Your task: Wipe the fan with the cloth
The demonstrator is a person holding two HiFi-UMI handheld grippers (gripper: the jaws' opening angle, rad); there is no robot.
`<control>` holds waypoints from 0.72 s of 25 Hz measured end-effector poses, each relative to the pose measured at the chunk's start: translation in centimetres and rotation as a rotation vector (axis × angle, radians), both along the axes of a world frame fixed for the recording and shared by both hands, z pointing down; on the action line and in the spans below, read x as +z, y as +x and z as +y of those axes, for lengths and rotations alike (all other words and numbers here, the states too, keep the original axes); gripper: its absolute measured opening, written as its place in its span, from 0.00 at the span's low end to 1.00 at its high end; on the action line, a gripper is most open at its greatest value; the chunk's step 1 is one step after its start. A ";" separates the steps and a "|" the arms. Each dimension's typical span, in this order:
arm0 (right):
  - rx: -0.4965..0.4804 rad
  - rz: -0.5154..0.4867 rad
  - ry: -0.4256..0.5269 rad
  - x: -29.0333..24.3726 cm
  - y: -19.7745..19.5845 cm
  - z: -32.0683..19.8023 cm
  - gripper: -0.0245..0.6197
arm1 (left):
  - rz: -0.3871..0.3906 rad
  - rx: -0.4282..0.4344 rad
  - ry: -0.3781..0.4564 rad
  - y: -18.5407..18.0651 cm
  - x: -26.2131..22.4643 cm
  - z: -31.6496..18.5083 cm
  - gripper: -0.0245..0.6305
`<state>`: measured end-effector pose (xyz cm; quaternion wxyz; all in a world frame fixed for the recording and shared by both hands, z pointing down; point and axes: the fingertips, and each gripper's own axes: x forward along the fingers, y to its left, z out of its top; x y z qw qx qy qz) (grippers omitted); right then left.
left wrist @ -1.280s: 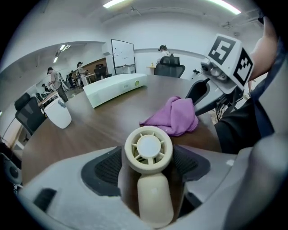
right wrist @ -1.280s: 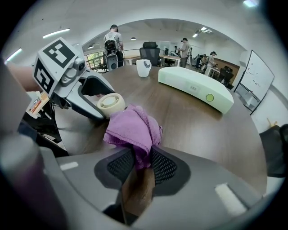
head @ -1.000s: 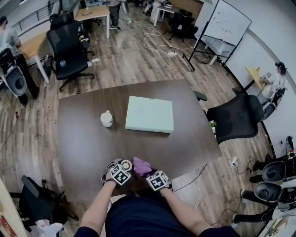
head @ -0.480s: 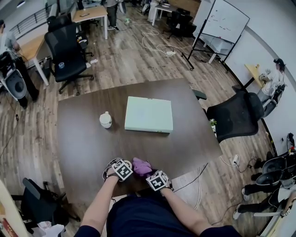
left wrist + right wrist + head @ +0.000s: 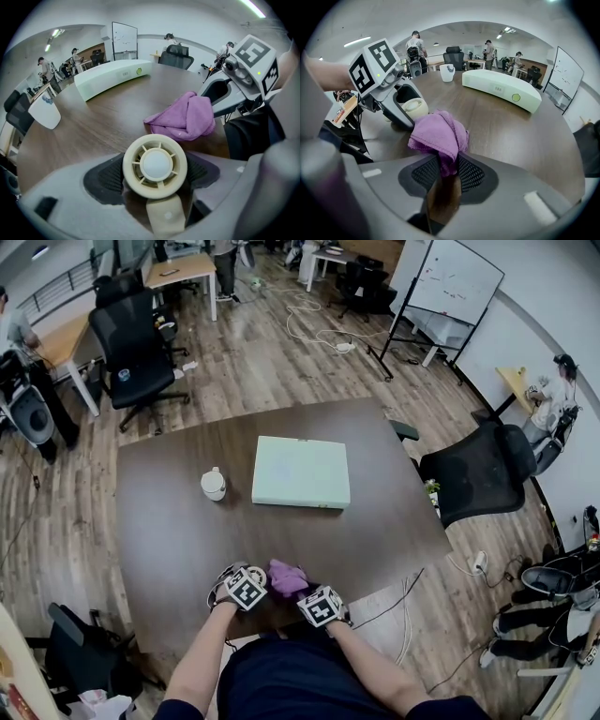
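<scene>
Purple crumpled cloth (image 5: 440, 136), round cream plastic fan (image 5: 154, 165) with radial slats

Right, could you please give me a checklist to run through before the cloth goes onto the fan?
1. Fan gripped: ok, the left gripper has its jaws shut on the round head.
2. Cloth gripped: ok, the right gripper pinches one fold, with the rest bunched ahead.
3. Cloth on fan: not ok, the fan's front is bare and the cloth sits beside it.
4. Room to work: ok, the mug and white box stand far off on the table.
5. Fan switched off: cannot tell.
</scene>
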<state>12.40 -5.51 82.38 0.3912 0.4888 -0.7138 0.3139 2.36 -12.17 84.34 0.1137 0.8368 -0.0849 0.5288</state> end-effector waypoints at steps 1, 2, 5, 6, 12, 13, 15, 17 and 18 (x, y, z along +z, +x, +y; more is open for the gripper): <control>-0.011 0.003 0.006 -0.1 -0.1 0.0 0.22 | 0.016 0.002 0.019 -0.1 -0.1 0.1 0.62; -0.034 0.019 0.012 -0.3 -0.2 0.0 0.22 | 0.031 0.005 0.046 -0.2 -0.2 0.1 0.62; -0.109 0.071 0.033 -1.2 -0.8 -0.4 0.22 | 0.067 -0.004 0.120 -0.6 -0.5 0.2 0.62; -0.123 0.075 0.042 -1.4 -1.0 -0.5 0.22 | 0.082 -0.015 0.130 -0.7 -0.8 0.5 0.62; -0.225 0.054 0.153 -4.5 -2.9 -1.3 0.22 | 0.174 -0.057 0.190 -0.4 -4.0 0.7 0.62; -0.246 0.052 0.172 -5.2 -3.3 -1.4 0.22 | 0.182 -0.059 0.200 -0.4 -4.6 0.7 0.62; -0.284 0.056 0.206 -6.5 -4.1 -1.3 0.22 | 0.200 -0.059 0.220 -0.4 -5.6 0.8 0.62; -0.325 0.070 0.244 -7.8 -5.1 -1.4 0.21 | 0.224 -0.061 0.242 -0.5 -6.5 1.0 0.62; -0.346 0.077 0.264 -8.5 -5.5 -1.5 0.21 | 0.232 -0.060 0.255 -0.7 -6.9 1.2 0.62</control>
